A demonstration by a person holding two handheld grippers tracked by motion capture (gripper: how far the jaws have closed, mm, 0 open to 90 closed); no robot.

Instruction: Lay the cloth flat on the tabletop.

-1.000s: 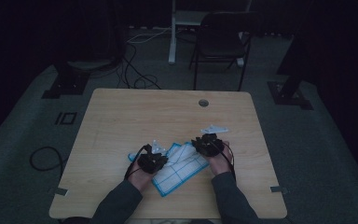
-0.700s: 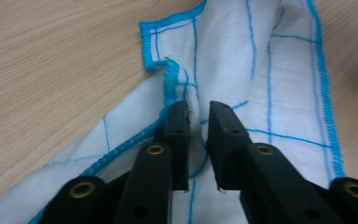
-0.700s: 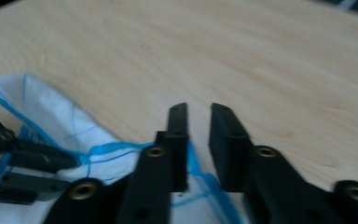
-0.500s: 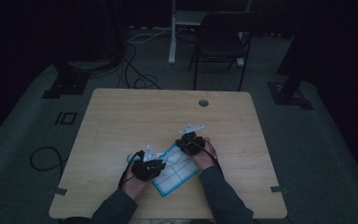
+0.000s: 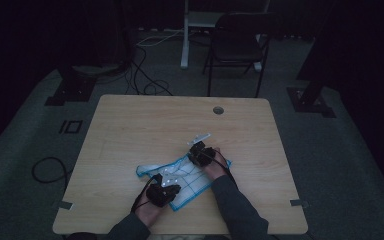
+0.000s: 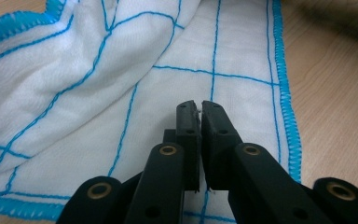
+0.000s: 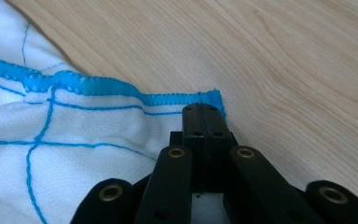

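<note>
Both grippers, left [image 6: 200,105] and right [image 7: 204,109], had their jaws pinched on the cloth [image 5: 190,175], mid-fold; next seemingly came lifting a corner across.

Rumpled white blue-checked cloth [image 5: 187,175], partly folded

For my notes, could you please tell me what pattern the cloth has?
The cloth is white with a thin blue grid and blue stitched edging, clearest in the left gripper view.
</note>
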